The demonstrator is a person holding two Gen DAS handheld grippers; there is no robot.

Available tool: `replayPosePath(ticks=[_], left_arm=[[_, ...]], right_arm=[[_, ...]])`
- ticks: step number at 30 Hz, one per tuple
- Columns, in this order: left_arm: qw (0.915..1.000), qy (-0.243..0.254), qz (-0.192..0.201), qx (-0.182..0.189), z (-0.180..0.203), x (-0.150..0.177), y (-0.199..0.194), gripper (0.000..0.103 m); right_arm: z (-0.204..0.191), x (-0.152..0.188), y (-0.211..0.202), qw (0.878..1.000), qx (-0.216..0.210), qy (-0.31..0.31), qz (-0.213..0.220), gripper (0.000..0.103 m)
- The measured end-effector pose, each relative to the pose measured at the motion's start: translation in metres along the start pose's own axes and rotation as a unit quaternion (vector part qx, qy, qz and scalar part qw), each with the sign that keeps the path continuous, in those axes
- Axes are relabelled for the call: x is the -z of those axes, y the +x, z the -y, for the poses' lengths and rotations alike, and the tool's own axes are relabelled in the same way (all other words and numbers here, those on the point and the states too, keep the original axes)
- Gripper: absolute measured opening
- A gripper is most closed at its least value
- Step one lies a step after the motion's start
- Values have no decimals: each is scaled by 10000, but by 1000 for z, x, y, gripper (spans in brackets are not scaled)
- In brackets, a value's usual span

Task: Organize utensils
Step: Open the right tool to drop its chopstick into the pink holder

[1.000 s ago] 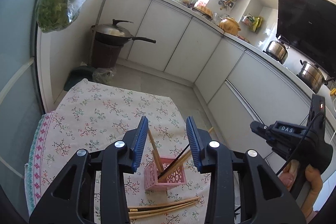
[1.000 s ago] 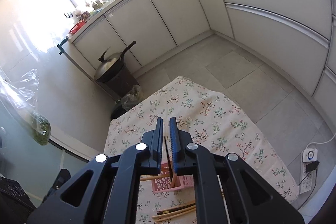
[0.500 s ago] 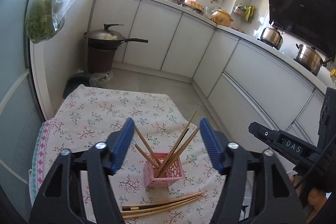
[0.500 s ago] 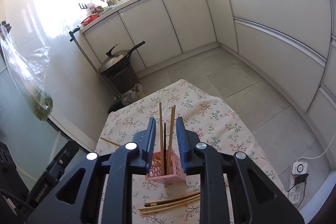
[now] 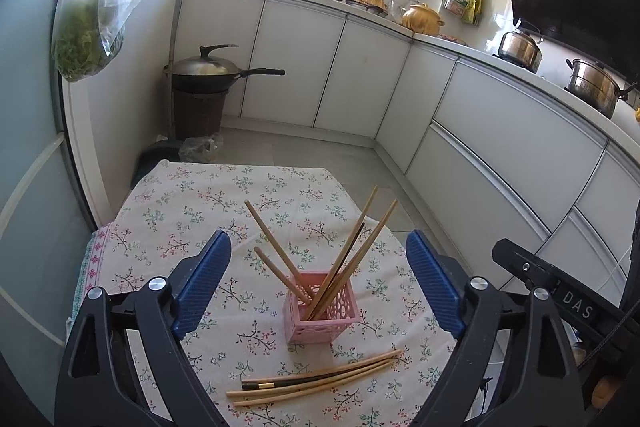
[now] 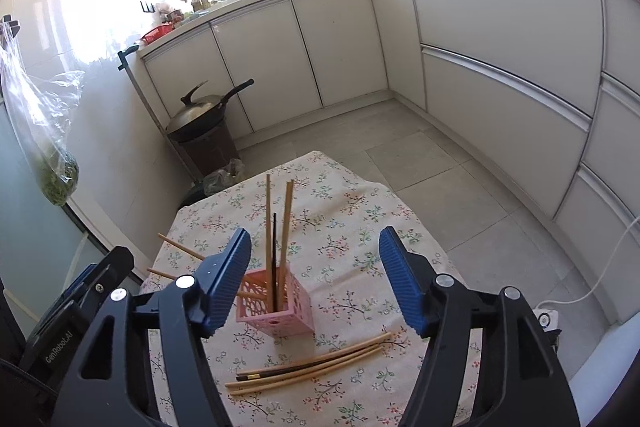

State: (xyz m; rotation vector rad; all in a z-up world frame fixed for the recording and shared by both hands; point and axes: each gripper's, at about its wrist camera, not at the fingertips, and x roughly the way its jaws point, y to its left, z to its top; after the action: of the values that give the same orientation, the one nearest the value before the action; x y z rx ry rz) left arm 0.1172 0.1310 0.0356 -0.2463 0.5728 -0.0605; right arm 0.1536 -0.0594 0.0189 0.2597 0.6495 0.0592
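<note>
Now, w/ five sticks already standing in the small pink perforated plastic basket (image 5: 320,311), your next target looks like the loose bundle of bamboo and dark chopsticks (image 5: 316,378) lying flat on the floral-print tablecloth (image 5: 192,211), just in front of the basket on your side. The bundle's long axis runs across both views, roughly side to side, far end tipped slightly up to the right, i.e. about in line w/ the gap btwn each pair of blue pads. You'd likely need to roll a wrist so the pads straddle the sticks crosswise, not end to end.

Your left gripper (image 5: 318,283) is spreading its jaws wide, nothing pressed btwn them; the basket and its upright sticks only show through the gap. Your right gripper (image 6: 316,279) is also opening, empty, w/ the basket seen beside its left pad.

Which hand is nearer? Hard to call: the bundle sits low and near centre in both views, below the fingertips. In the right view it lies a touch more squarely under the gap, so the right hand seems marginally better placed.
</note>
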Motion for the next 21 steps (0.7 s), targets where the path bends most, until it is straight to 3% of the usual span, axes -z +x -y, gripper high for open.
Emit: replayPosePath(ticks=[9, 21], left_arm=[[9998, 169, -78, 22, 6, 8, -1, 96], [9981, 488, -375, -38, 16, 21, 6, 96]], right_arm=[[20, 12, -4, 9996, 224, 155, -31, 89], [41, 21, -10, 9990, 269, 315, -138, 92]])
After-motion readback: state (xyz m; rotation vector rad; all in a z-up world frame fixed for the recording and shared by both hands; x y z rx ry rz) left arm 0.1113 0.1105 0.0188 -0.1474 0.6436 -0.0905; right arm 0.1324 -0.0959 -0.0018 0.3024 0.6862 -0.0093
